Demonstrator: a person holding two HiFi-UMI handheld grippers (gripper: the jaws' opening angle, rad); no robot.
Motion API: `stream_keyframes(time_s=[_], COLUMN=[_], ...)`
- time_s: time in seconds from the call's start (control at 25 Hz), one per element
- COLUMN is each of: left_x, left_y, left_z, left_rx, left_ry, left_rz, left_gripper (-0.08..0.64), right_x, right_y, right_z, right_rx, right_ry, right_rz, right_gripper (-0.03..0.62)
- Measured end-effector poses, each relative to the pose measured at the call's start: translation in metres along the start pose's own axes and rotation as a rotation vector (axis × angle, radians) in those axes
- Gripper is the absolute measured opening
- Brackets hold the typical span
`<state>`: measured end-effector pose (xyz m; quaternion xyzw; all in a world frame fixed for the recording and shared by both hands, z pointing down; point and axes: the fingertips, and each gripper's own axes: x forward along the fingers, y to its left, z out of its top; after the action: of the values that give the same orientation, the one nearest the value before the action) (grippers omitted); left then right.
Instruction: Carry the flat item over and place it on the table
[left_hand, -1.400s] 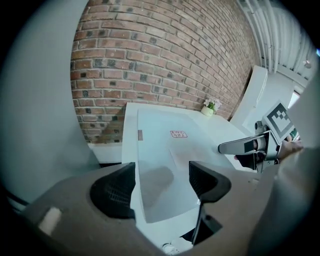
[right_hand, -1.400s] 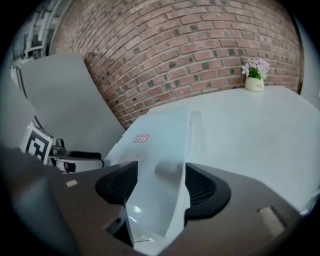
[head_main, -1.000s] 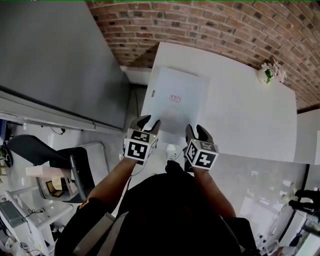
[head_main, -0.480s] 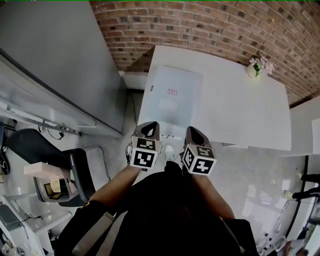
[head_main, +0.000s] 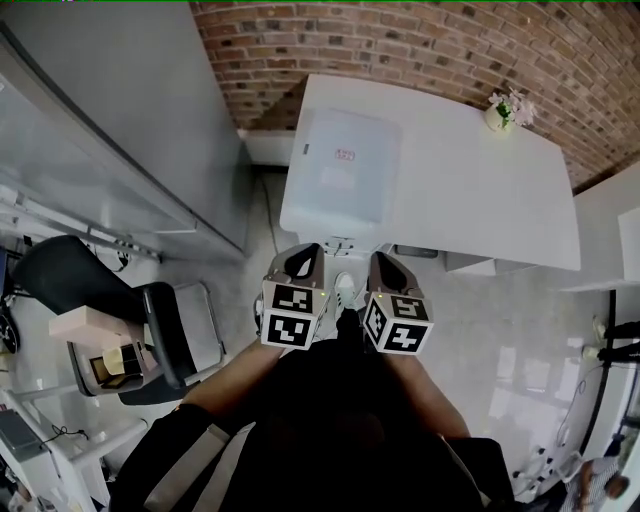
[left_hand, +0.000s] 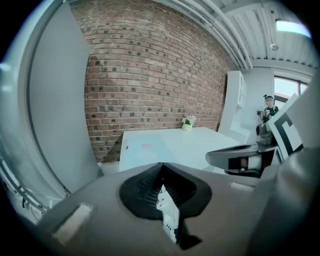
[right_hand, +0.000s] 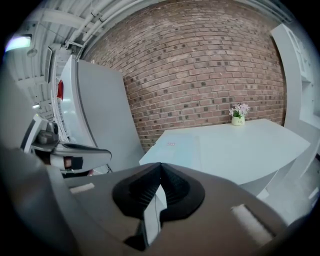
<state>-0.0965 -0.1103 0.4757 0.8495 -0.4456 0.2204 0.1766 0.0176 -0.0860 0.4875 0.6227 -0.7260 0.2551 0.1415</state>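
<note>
Left gripper view shows the left gripper (left_hand: 161, 167) with its 2 jaws pressed together at the tips and nothing pinched between them. Right gripper view shows the right gripper (right_hand: 160, 166) the same way, closed and empty. From the head view, the 2 grippers hang side by side close to the person's body, well apart from the white table (head_main: 480, 210), which stands at 12 o'clock from them.

The flat item (head_main: 343, 185), a pale panel with a small red label, lies flat on the table's near-left part at 12 o'clock from the grippers. Its left and near edges seem to run right along the table's own edges. A small flower pot (head_main: 502, 112) sits at 2 o'clock from the item, well apart from it.

By this layout the placing looks done. The likely trouble is the item's spot at the corner. With so little margin, a knock to the table or a brush from someone passing could slide it over the edge. If it needs nudging inward, closed jaws pushing on a smooth panel could skid it sideways rather than forward.
</note>
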Motion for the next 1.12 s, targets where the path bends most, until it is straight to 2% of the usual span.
stream_keyframes(time_s=[0.28,0.56,0.84,1.12], left_x=[-0.029,-0.035,-0.036,-0.045], left_y=[-0.022,-0.064,-0.116,-0.18], left_z=[-0.011,-0.008,-0.007,-0.009], left_rx=[-0.031,-0.038,-0.013,-0.019], left_ry=[-0.03,-0.042,-0.044,-0.048], left_rz=[-0.031,-0.074,-0.058,-0.022], left_gripper=[0.005,0.005,0.005,0.005], right_x=[-0.039,-0.069,-0.106,-0.149], right_y=[0.001,-0.014,-0.05,-0.09], right_z=[-0.013,-0.002,-0.004,-0.01], right_rx=[-0.018,-0.049,-0.072,-0.083], right_ry=[0.005,-0.006,-0.028,-0.047], right_rz=[-0.031,-0.044,-0.025,0.03], right_gripper=[0.0,0.0,0.0,0.0])
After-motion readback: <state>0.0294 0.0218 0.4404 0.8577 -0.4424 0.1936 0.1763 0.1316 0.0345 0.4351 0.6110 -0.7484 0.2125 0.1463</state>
